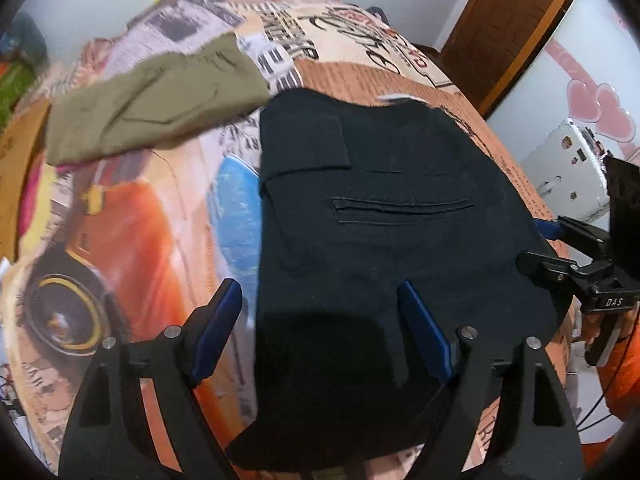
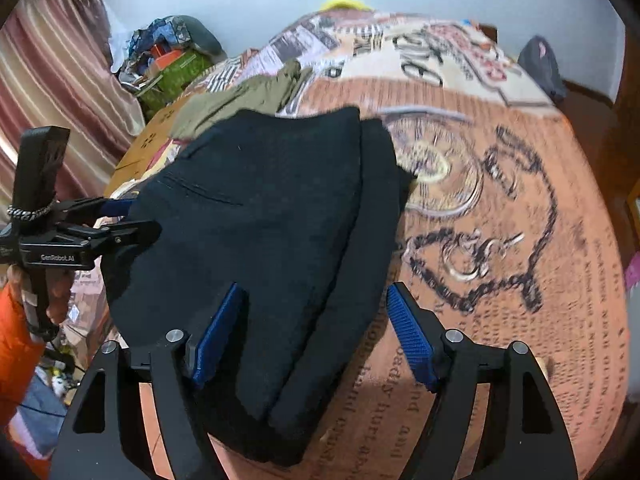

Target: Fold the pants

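Note:
Black pants (image 1: 380,220) lie folded into a compact stack on the printed bedspread (image 1: 152,240), a welt pocket facing up. My left gripper (image 1: 318,286) hovers open over the stack's near left edge; one finger is above the bedspread, the other above the cloth. My right gripper (image 2: 315,290) is open too and straddles the layered right edge of the black pants (image 2: 260,220). Neither pair of pads presses on the cloth. Each gripper shows in the other's view at the stack's side: the right gripper (image 1: 536,244) and the left gripper (image 2: 142,216), each held by a hand in an orange sleeve.
Olive pants (image 1: 160,100) lie folded on the bed beyond the black stack. Past the bed's edge are a wooden door (image 1: 512,28), a white device (image 1: 568,168), a striped curtain (image 2: 52,80), a pile of clutter (image 2: 168,60) and a dark bag (image 2: 540,64).

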`<state>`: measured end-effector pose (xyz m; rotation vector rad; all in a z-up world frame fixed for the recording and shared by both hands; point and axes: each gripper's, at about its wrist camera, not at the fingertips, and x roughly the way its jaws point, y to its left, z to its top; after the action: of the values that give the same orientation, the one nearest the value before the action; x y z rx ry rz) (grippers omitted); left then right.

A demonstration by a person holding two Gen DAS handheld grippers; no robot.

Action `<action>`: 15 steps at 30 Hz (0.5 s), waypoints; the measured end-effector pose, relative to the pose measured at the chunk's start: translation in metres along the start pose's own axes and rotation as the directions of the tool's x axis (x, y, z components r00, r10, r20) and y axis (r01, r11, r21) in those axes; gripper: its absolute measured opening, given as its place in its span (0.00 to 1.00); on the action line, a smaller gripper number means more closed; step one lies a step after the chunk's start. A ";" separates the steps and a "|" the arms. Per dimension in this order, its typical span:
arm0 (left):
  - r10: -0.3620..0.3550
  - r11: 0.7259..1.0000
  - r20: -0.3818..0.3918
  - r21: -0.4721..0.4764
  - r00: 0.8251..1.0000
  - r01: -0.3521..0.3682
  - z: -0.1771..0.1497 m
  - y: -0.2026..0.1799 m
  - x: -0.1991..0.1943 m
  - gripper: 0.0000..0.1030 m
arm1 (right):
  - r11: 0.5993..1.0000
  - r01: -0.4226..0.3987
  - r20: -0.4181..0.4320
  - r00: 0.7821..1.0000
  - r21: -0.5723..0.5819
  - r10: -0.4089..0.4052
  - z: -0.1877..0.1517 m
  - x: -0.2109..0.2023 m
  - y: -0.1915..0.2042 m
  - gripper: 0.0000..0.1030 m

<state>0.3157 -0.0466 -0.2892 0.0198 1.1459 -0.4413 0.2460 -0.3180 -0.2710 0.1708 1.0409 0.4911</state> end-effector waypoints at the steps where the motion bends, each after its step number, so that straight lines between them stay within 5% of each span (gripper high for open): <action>1: -0.014 1.000 -0.007 -0.004 1.000 0.013 0.001 0.000 0.003 0.81 | 1.000 -0.013 -0.007 1.000 0.010 0.013 0.000 0.002 -0.003 0.76; 8: -0.142 0.988 -0.079 -0.075 0.987 0.136 0.010 0.012 0.029 0.90 | 0.996 -0.087 -0.054 0.995 0.002 0.087 0.006 0.016 -0.010 0.89; 15: -0.158 0.987 -0.067 -0.033 0.985 0.156 0.019 0.001 0.033 0.90 | 0.992 -0.128 -0.044 0.991 -0.009 0.128 0.016 0.026 -0.006 0.87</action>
<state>0.3438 -0.0607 -0.3103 -0.0805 1.2268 -0.5689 0.2721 -0.3092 -0.2859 0.2185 1.0732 0.6194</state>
